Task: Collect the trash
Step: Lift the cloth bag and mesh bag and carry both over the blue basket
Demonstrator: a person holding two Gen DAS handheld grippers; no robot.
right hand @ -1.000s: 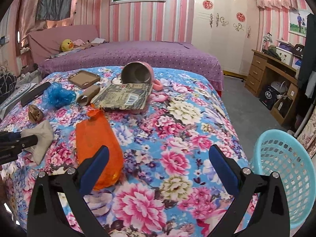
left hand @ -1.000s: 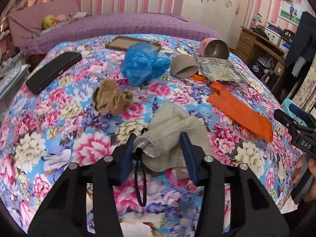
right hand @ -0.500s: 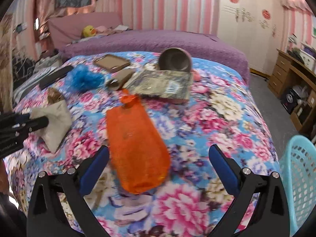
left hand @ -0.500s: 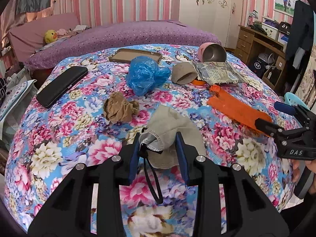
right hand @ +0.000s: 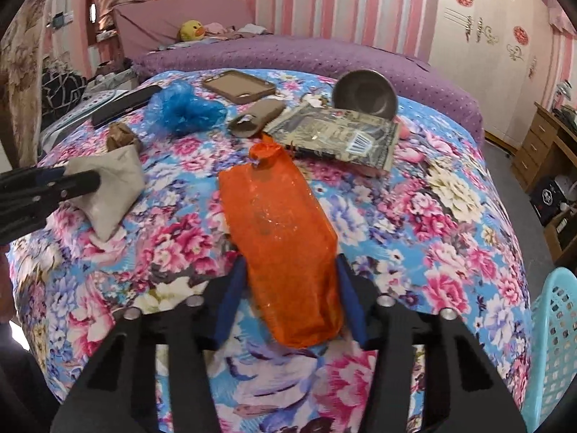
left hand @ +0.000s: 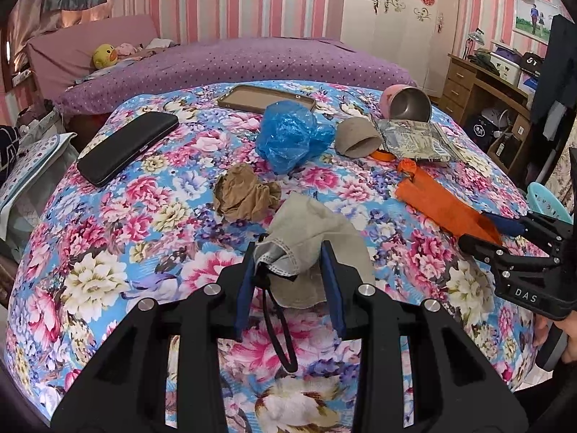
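Trash is scattered all over the floral bedspread (left hand: 108, 238), and both grippers are on it at once. The left gripper (left hand: 290, 252) has its blue pads pressed in on a grey face mask (left hand: 279, 258), whose black ear loop (left hand: 281, 328) dangles down between the fingers. That mask sits bunched against a beige cloth (left hand: 310, 227), which the pads also seem to catch at its near edge, though how firmly is hard to tell. Over on the right, the right gripper (right hand: 290, 281) straddles the near end of an orange plastic bag (right hand: 277, 231), its fingers lying along either side of the bag with the pads close to its edges; whether they actually squeeze it, I cannot tell. The bag lies flat on the bedspread, knotted end pointing away. Beyond it rests a printed foil packet (right hand: 339, 133) with a barcode, touching a tipped metal bowl (right hand: 364, 93). Farther left sit a crumpled blue plastic bag (right hand: 184, 108), a brown paper wad (left hand: 245, 195), a cardboard tube (left hand: 357, 137), a brown phone case (left hand: 263, 97) and a black case (left hand: 126, 146). A light blue basket (right hand: 555, 346) stands off the bed at the right edge.
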